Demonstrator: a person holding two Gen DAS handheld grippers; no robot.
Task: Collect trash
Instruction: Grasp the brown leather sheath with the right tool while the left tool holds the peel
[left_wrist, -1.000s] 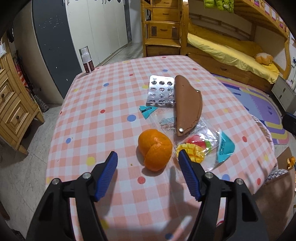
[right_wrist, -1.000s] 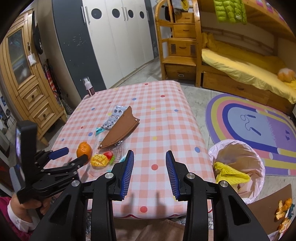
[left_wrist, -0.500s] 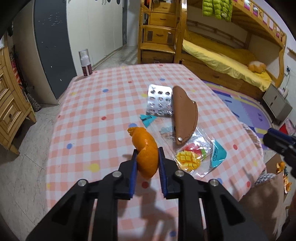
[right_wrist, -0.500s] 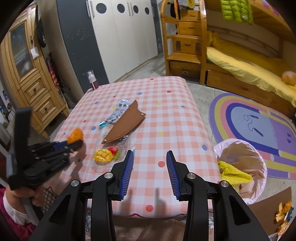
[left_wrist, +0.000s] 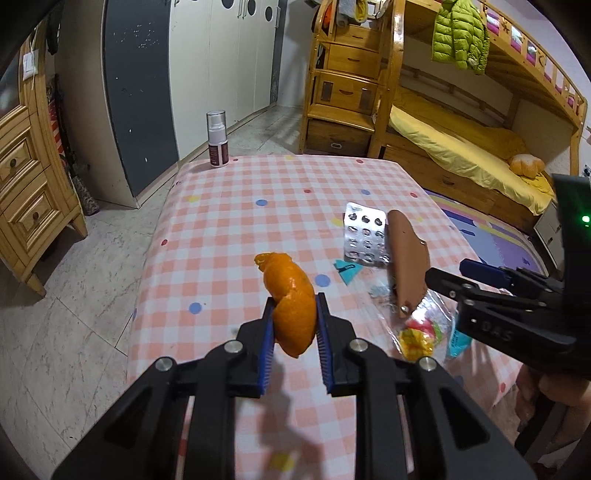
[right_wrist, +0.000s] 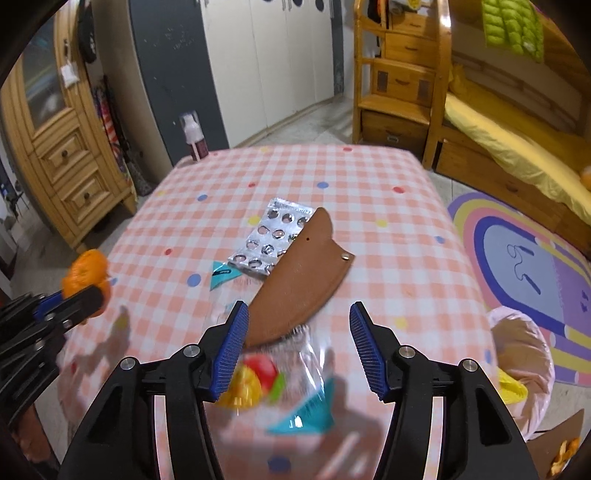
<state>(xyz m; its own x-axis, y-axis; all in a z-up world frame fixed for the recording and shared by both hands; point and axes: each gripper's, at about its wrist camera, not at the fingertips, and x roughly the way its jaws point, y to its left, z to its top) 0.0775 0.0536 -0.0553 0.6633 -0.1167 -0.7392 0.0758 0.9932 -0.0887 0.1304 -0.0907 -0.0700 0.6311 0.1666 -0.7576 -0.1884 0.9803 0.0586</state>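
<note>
Left gripper (left_wrist: 294, 325) clamps peel (left_wrist: 291, 301) (bin next); right gripper (right_wrist: 299, 345), jaws just widening, empty, nears wrapper (right_wrist: 280, 373).

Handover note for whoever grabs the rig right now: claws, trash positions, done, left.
Left claw: shut on the orange peel, lifted off the pink checked tablecloth.
Right claw: open, jaws just widened, nothing gripped, over the clear plastic fruit-print wrapper.
On the table: silver empty blister pack, brown leather sheath overlapping it and the wrapper, small teal wrapper scrap.
Pink-lined bin on the floor to the right already holds yellow trash.
Done: peel picked.
Left: bin the peel, then wrapper, blister, scraps.
</note>
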